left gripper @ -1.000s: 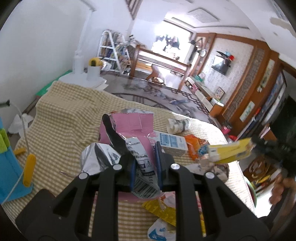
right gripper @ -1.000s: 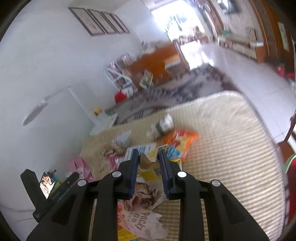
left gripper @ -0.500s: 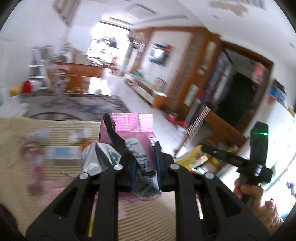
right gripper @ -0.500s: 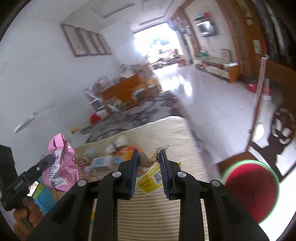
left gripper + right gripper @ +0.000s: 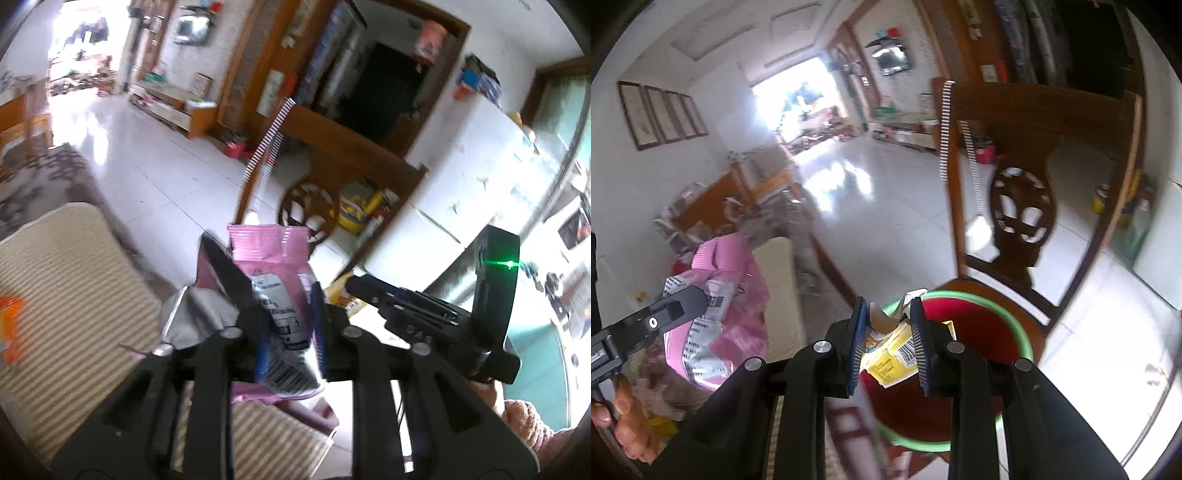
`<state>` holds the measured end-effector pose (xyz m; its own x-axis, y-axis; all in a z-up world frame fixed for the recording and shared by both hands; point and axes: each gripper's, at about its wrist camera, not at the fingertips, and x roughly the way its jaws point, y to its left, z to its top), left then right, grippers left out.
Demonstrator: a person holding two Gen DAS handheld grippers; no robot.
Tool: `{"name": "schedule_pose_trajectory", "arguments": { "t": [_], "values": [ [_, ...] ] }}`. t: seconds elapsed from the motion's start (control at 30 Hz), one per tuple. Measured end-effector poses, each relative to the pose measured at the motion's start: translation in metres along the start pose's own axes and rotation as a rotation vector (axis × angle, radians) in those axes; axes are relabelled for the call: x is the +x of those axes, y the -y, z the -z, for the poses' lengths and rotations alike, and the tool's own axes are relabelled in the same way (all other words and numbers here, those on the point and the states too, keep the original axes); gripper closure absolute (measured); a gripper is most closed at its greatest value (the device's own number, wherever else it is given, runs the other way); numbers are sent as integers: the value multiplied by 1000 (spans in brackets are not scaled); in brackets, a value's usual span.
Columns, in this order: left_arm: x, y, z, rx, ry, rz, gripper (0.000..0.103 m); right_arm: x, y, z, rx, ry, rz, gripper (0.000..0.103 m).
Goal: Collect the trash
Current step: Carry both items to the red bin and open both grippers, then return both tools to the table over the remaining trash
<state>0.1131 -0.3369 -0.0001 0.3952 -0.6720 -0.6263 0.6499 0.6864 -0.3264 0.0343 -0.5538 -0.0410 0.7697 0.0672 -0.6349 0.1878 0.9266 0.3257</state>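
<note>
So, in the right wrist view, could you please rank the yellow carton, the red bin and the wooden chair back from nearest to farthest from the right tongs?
1. Yellow carton: clamped in the right tongs.
2. Red bin: just beyond and below.
3. Wooden chair back: behind the bin, upper right.

we are looking across a glossy white tile floor (image 5: 886, 192) that is catching glare from a bright doorway (image 5: 798, 99). a carved wooden chair (image 5: 1023, 206) is standing ahead, framed pictures (image 5: 661, 114) are hanging on the white wall (image 5: 709, 96), and a white fridge (image 5: 476, 166) is standing beside a dark doorway (image 5: 384, 88).
</note>
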Motion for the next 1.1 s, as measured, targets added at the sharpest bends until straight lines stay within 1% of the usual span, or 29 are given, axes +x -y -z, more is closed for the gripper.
{"name": "schedule_pose_trajectory", "arguments": {
  "t": [0.03, 0.07, 0.1, 0.17, 0.23, 0.33, 0.43, 0.6, 0.63, 0.67, 0.7, 0.73, 0.8, 0.83, 0.87, 0.93, 0.97, 1.0, 1.03, 1.07, 1.1],
  "values": [
    [4, 5, 2, 10, -1, -8, 51, 2, 6, 2, 20, 2, 6, 66],
    [7, 7, 2, 15, -1, -7, 42, 4, 10, 4, 35, -3, 6, 59],
    [9, 5, 4, 5, 8, 8, 37, 4, 15, 6, 45, -7, 8, 51],
    [6, 2, 7, -23, 18, 17, 37, 5, 17, 9, 45, -18, 15, 50],
    [0, -2, 12, -42, 34, -9, 37, 5, 13, 10, 37, -26, 13, 50],
    [-28, -15, 22, -82, 94, -74, 37, -2, -2, 9, 18, -26, -13, 50],
    [-54, -19, 28, -125, 130, -140, 37, -7, -29, 5, -13, -25, -71, 50],
    [-122, -43, 62, -211, 175, -281, 37, -28, -94, 0, -96, -11, -188, 50],
    [-135, -48, 70, -223, 183, -315, 37, -33, -113, 0, -121, -14, -223, 47],
    [-150, -55, 80, -238, 187, -365, 37, -36, -128, 2, -141, -23, -253, 45],
    [-163, -61, 89, -251, 186, -405, 37, -36, -138, 3, -154, -34, -277, 42],
    [-175, -69, 99, -264, 186, -438, 37, -37, -152, 6, -169, -48, -307, 42],
    [-203, -85, 123, -308, 187, -509, 37, -36, -181, 16, -199, -93, -369, 42],
    [-217, -95, 138, -341, 184, -550, 37, -32, -197, 24, -211, -130, -408, 42],
    [-227, -104, 150, -371, 182, -573, 37, -29, -205, 29, -211, -154, -431, 42],
    [-242, -122, 174, -454, 175, -591, 37, -14, -226, 46, -213, -216, -471, 42],
    [-248, -133, 191, -524, 168, -580, 37, -7, -233, 53, -216, -239, -469, 42],
    [-251, -140, 203, -576, 163, -569, 37, 0, -239, 61, -221, -265, -458, 42],
    [-254, -147, 216, -623, 157, -556, 37, 6, -251, 66, -262, -296, -402, 41],
    [-254, -153, 229, -667, 150, -541, 37, 4, -259, 66, -294, -277, -391, 41],
    [-252, -157, 237, -698, 140, -526, 37, -1, -263, 66, -313, -244, -403, 41]
  ]
}}
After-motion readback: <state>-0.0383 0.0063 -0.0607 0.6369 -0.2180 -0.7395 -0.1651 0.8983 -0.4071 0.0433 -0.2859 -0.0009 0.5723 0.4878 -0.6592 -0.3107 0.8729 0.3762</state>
